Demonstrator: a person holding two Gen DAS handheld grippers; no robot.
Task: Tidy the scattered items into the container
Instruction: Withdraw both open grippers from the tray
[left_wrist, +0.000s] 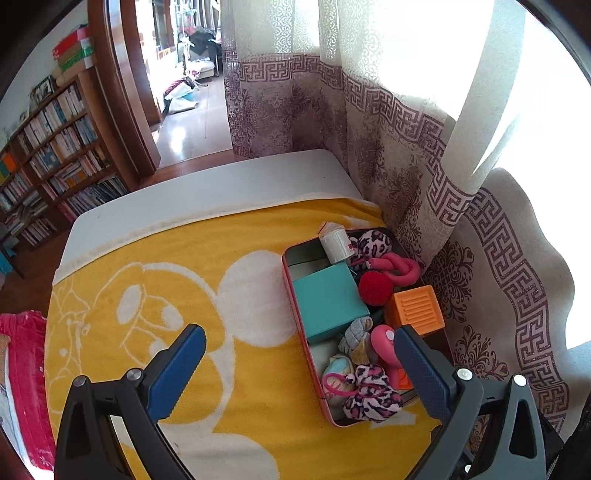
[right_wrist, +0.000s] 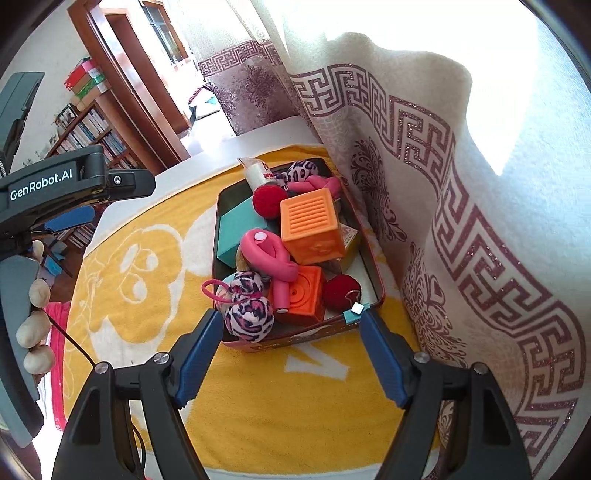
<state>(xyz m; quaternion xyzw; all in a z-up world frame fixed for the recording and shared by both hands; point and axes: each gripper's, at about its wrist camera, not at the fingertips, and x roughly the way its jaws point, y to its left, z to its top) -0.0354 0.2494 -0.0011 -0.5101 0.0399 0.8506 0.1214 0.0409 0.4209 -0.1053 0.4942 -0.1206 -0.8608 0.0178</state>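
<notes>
Tin (left_wrist: 291, 291) sits at towel's (left_wrist: 221, 280) curtain-side edge, filled: teal box (left_wrist: 328, 306), orange cube (right_wrist: 314, 229), red ball (left_wrist: 375, 288). Left gripper (left_wrist: 299, 354) spread wide, empty. Right gripper (right_wrist: 291, 332) spread, empty, above tin's near end.

Left gripper (left_wrist: 299, 343) was angled steeply down, jaws spread wide, nothing between the blue pads (left_wrist: 177, 369). Right gripper (right_wrist: 291, 328) was also pitched down, jaws apart, pads (right_wrist: 384, 358) clear of contact, gap empty. From the right wrist view, the left unit showed up-left of the right jaws, with a hand's fingertips (right_wrist: 35, 328) wrapped round its grip.
</notes>
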